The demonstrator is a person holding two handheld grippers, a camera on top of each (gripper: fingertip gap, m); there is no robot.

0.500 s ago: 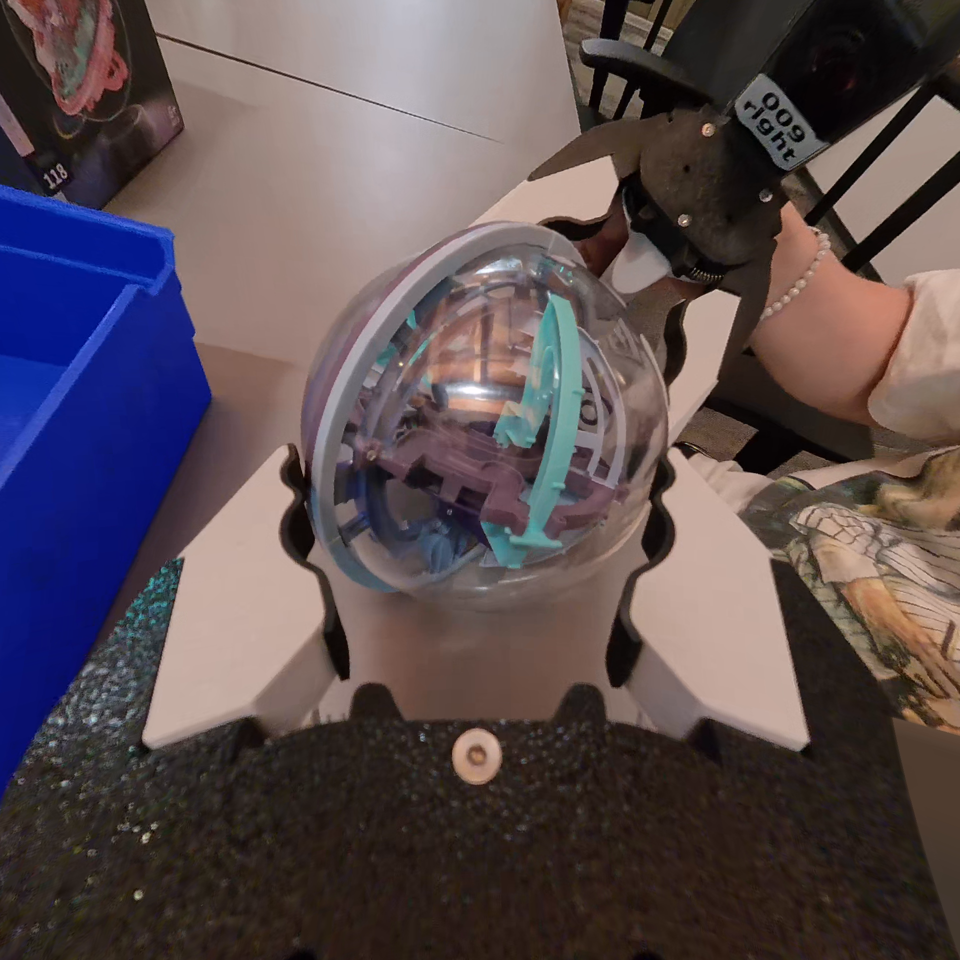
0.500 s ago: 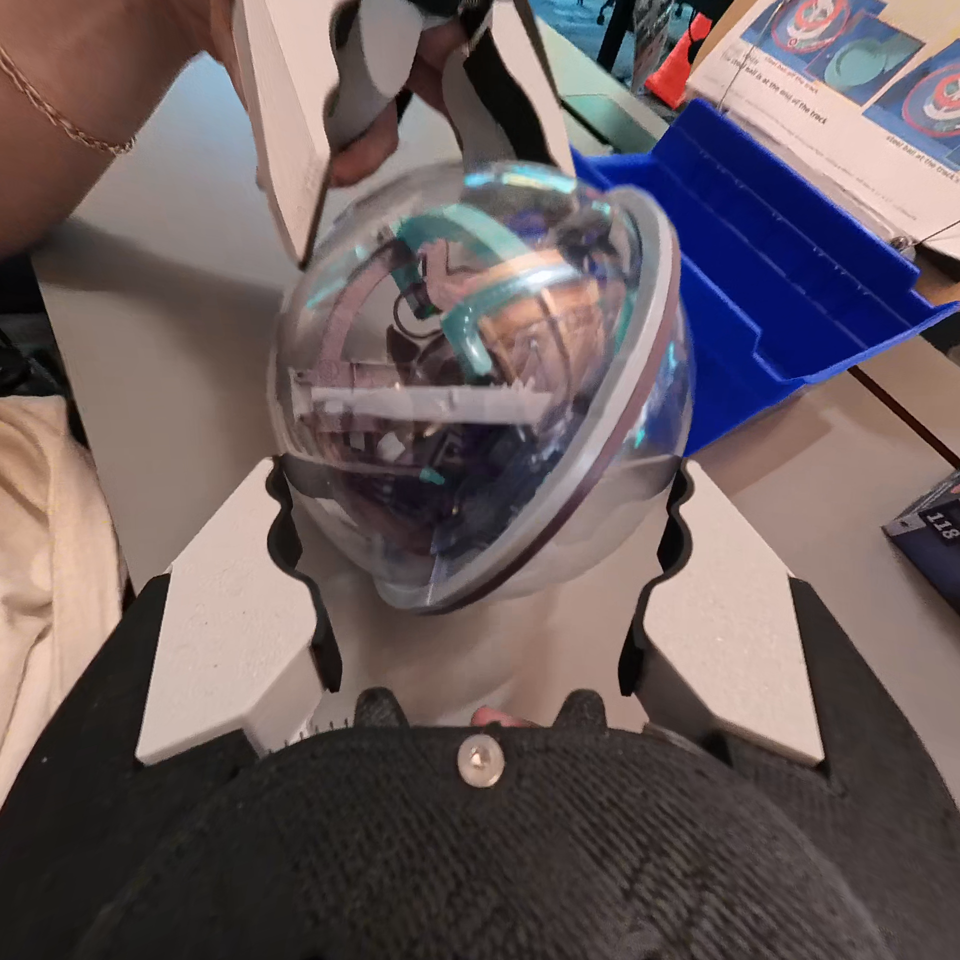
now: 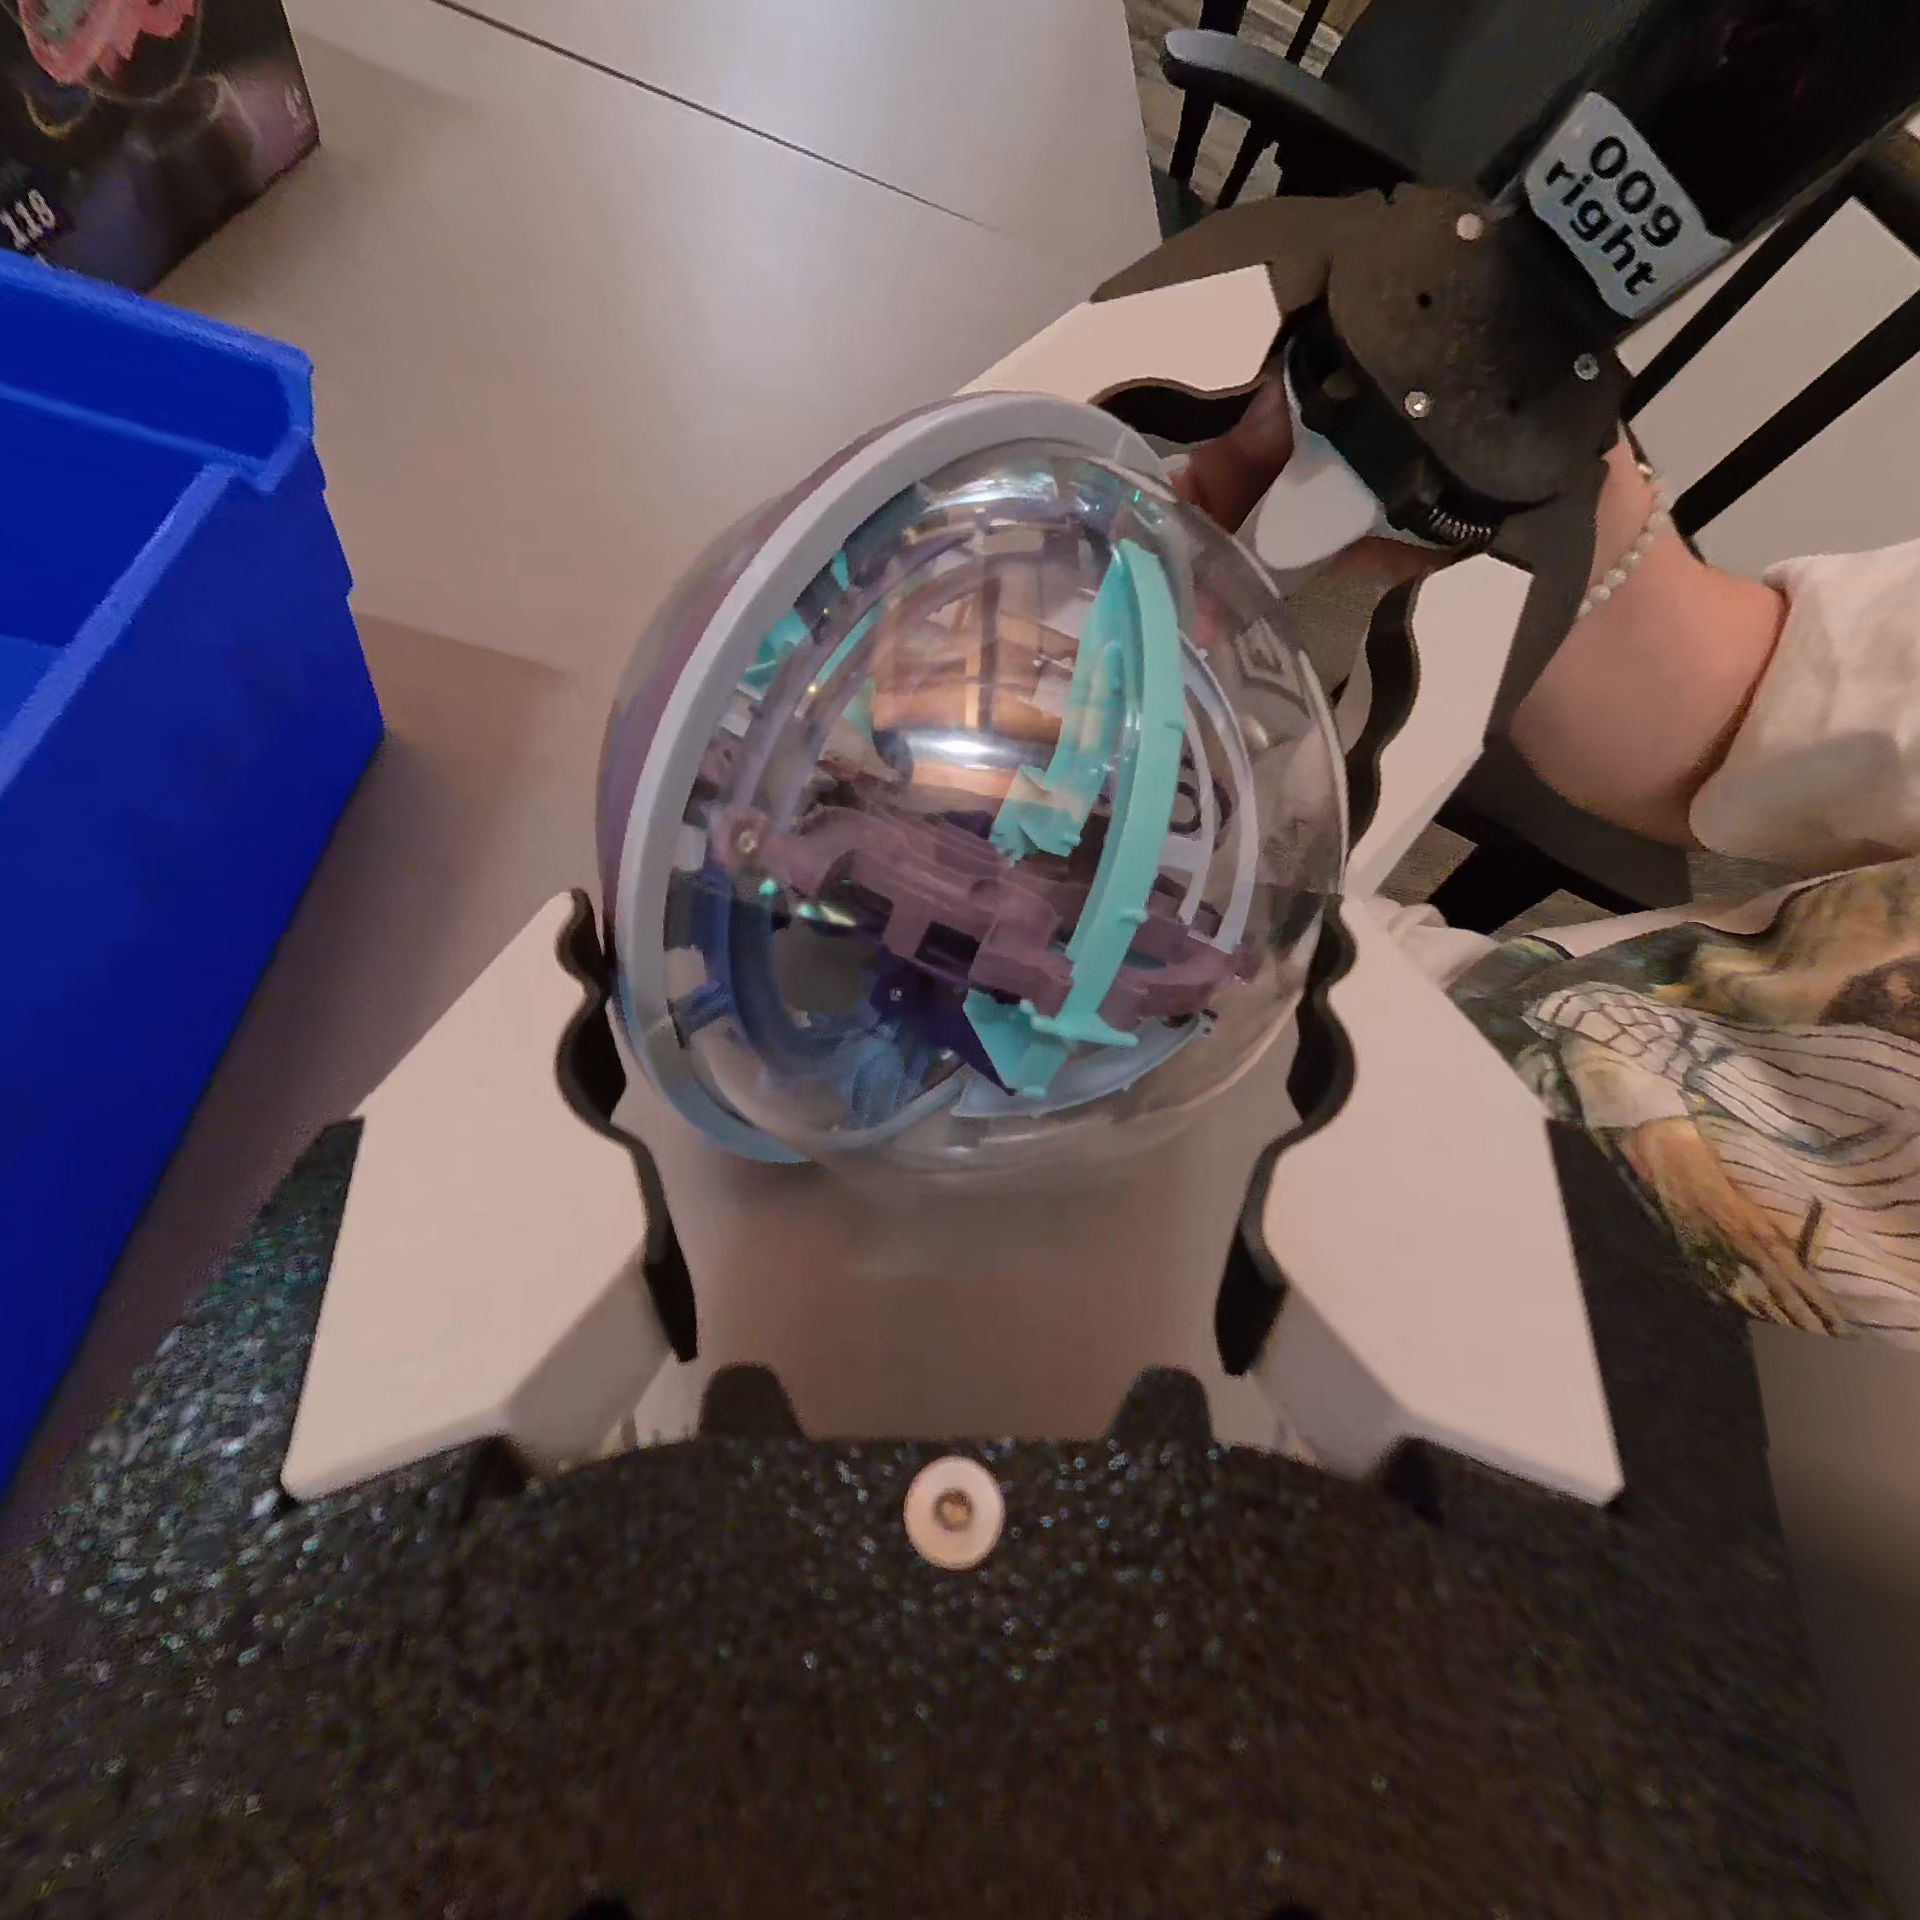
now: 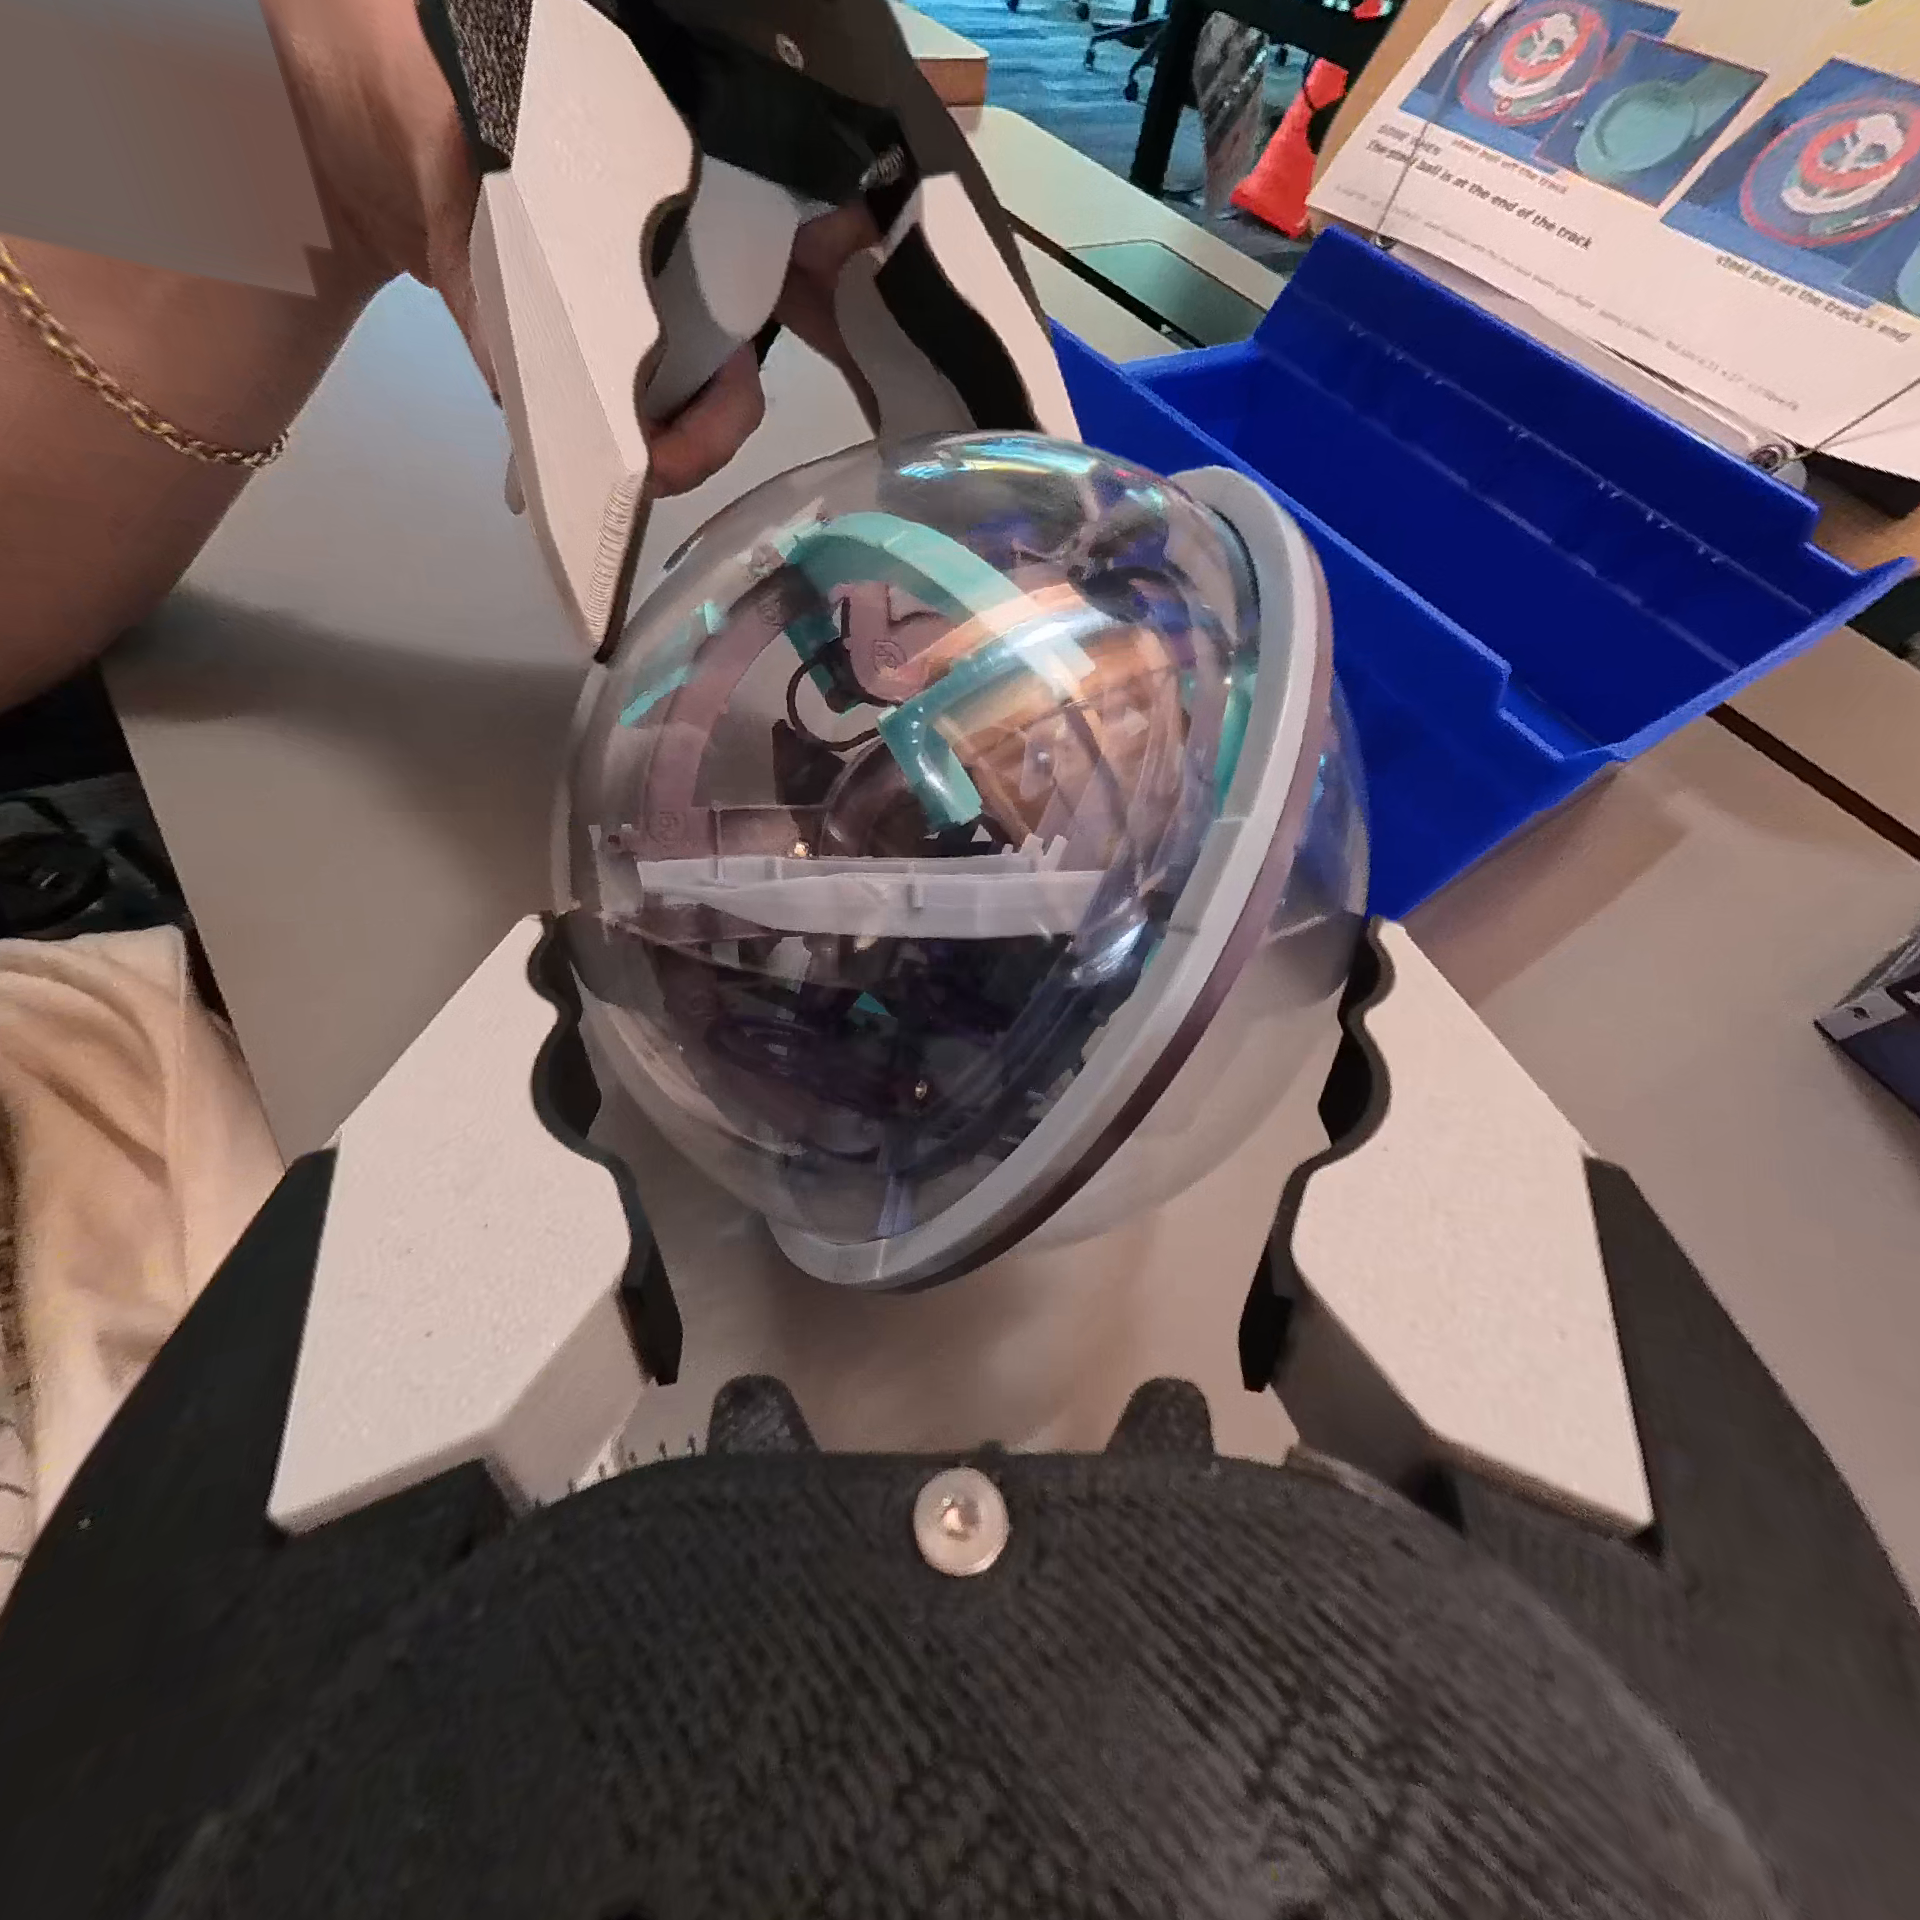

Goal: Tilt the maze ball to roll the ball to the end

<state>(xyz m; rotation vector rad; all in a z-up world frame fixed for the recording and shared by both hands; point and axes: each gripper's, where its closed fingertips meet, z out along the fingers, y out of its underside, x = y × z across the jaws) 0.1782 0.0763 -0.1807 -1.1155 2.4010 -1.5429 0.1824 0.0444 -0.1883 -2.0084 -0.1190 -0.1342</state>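
Note:
The maze ball (image 3: 971, 790) is a clear sphere with a grey ring and teal, purple and grey tracks inside. It is held above the tan table (image 3: 623, 260). My left gripper (image 3: 961, 935) is shut on it, with both white fingers (image 3: 478, 1174) pressed on its sides. My right gripper (image 4: 956, 977) is shut on the same ball (image 4: 966, 862) from the opposite side, its fingers (image 4: 1455, 1195) against the shell. The right gripper's black body (image 3: 1455, 395) shows behind the ball. One left finger (image 4: 582, 416) shows above the ball in the right wrist view. I cannot tell where the small ball sits.
A blue bin (image 3: 156, 623) stands beside the ball and shows in the right wrist view (image 4: 1455, 571) too. A dark box (image 3: 135, 125) lies beyond it. A printed sheet (image 4: 1662, 156) leans behind the bin. A person's arm (image 3: 1662, 707) and a black chair (image 3: 1299, 94) are on the right.
The ball has tipped a little and sits slightly lower in the right wrist view. Both grippers keep their hold on it.

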